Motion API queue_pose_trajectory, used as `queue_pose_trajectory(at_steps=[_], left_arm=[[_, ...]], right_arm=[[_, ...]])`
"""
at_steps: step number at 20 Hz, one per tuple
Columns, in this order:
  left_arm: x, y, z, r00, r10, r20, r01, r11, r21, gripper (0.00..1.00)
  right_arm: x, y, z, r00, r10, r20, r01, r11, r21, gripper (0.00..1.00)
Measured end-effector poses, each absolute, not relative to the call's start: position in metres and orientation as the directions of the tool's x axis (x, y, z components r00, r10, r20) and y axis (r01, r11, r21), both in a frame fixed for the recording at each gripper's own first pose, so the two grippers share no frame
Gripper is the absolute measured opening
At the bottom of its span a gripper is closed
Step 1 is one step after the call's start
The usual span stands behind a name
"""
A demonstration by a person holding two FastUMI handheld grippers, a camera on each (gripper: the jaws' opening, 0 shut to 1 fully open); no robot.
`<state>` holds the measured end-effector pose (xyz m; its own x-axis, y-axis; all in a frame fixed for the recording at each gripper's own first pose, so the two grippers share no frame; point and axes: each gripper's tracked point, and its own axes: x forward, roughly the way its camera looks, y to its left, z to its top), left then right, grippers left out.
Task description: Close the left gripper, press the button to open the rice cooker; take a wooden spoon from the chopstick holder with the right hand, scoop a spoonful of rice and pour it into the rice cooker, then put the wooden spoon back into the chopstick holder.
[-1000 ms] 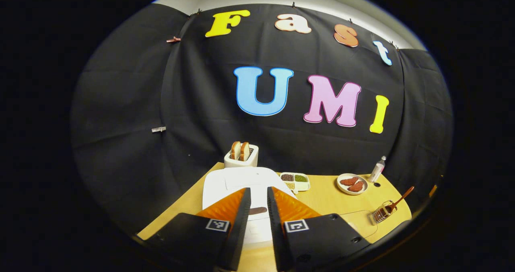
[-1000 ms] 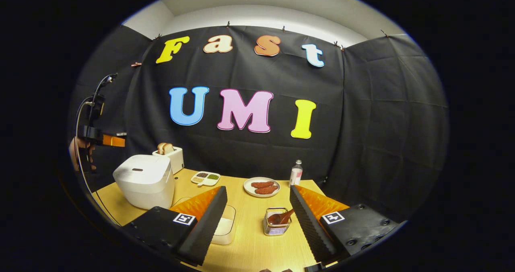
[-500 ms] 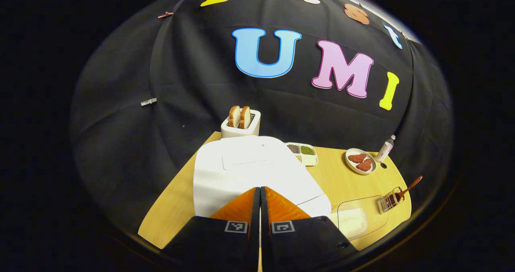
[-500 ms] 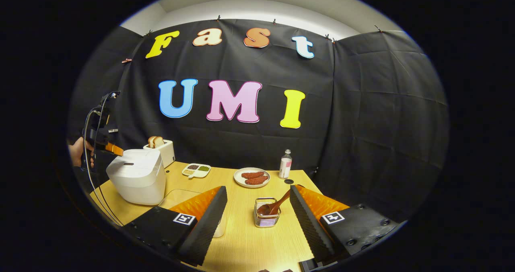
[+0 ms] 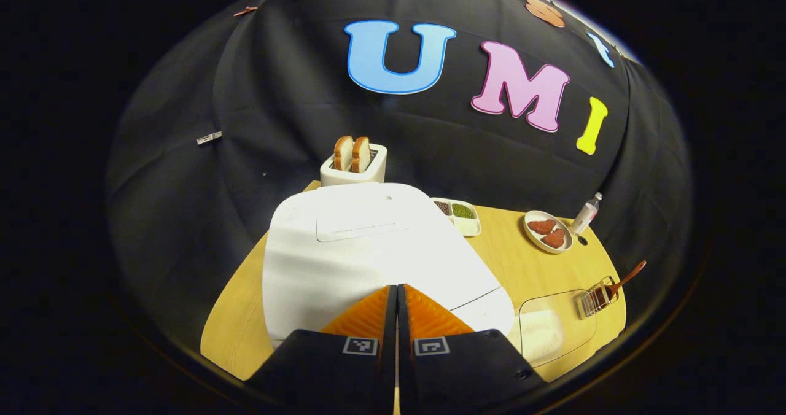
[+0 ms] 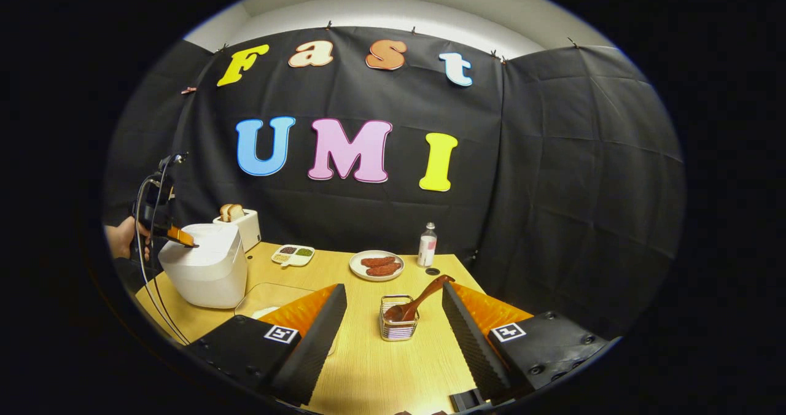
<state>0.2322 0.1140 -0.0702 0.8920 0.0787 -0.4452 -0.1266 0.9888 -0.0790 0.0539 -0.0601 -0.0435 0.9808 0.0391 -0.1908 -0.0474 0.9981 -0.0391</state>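
White cooker [image 5: 368, 243] stands at the left of the wooden surface [image 5: 528, 261], its lid down. The left claw [image 5: 396, 289] is clenched, its fingers together, with the tips over the front edge of the lid; in the right gripper view this claw [image 6: 184, 239] touches the top of the cooker [image 6: 206, 267]. The right claw [image 6: 393, 317] is released, fingers wide apart. Between them, a little farther, the holder [image 6: 398, 328] stands with the spoon [image 6: 420, 297] leaning inside, not grasped.
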Motion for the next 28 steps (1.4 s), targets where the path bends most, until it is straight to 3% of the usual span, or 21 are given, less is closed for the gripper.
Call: queue_pose_trajectory(at_steps=[5, 9, 11, 14, 18, 23, 28], left_arm=[[0.234, 0.115, -0.082, 0.862, 0.087, -0.499, -0.135, 0.989, -0.062, 0.11], [0.235, 0.115, -0.076, 0.873, 0.075, -0.481, -0.139, 0.985, -0.099, 0.08], [0.232, 0.116, -0.055, 0.911, 0.101, -0.400, -0.140, 0.988, -0.068, 0.08], [0.220, 0.124, 0.016, 0.969, 0.197, -0.149, -0.188, 0.980, 0.069, 0.08], [0.187, 0.103, 0.084, 0.984, 0.172, 0.040, -0.176, 0.978, 0.109, 0.07], [0.130, 0.088, 0.096, 0.988, 0.127, 0.092, -0.132, 0.990, 0.053, 0.09], [0.089, 0.082, 0.063, 0.994, 0.100, 0.040, -0.100, 0.995, -0.008, 0.09]], right_arm=[[0.049, -0.060, -0.045, 0.980, 0.031, -0.195, -0.038, 0.999, -0.033, 0.98], [0.043, -0.054, -0.044, 0.981, 0.038, -0.191, -0.043, 0.999, -0.027, 0.98], [0.041, -0.053, -0.043, 0.982, 0.035, -0.186, -0.039, 0.999, -0.018, 0.98], [0.036, -0.051, -0.049, 0.980, 0.031, -0.197, -0.032, 0.999, 0.000, 0.98], [0.037, -0.047, -0.055, 0.977, 0.016, -0.211, -0.012, 1.000, 0.021, 0.98], [0.043, -0.046, -0.054, 0.978, -0.025, -0.205, 0.028, 1.000, 0.013, 0.98], [0.066, -0.046, -0.055, 0.973, -0.010, -0.228, 0.003, 1.000, -0.031, 0.98]])
